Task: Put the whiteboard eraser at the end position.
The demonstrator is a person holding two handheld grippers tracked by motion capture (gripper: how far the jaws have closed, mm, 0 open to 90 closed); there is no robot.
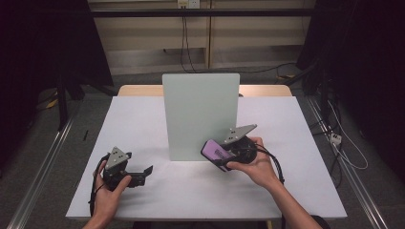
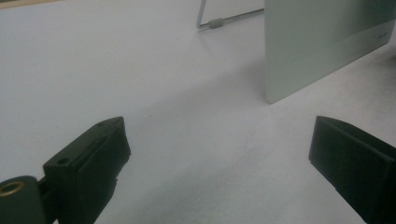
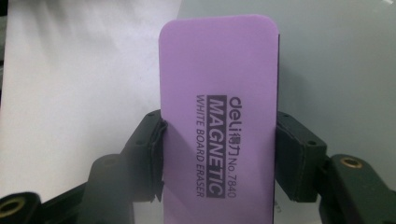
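A purple magnetic whiteboard eraser [image 1: 216, 152] [image 3: 219, 107] is clamped between the black pads of my right gripper [image 1: 220, 156] [image 3: 219, 158], which is shut on its long sides. The eraser sits just in front of the lower right part of an upright pale whiteboard [image 1: 200, 114] [image 3: 317, 60] standing mid-table. My left gripper [image 1: 143, 172] [image 2: 219, 163] rests low at the table's front left, held by a hand; its jaws stand wide apart with nothing between them, pointing toward the board's lower corner [image 2: 322, 51].
The white table top [image 1: 143, 124] spreads around the board. A thin metal stand leg [image 2: 212, 22] props the board from behind. Cables [image 1: 344, 143] and a rail lie on the floor to the right, another rail [image 1: 43, 167] to the left.
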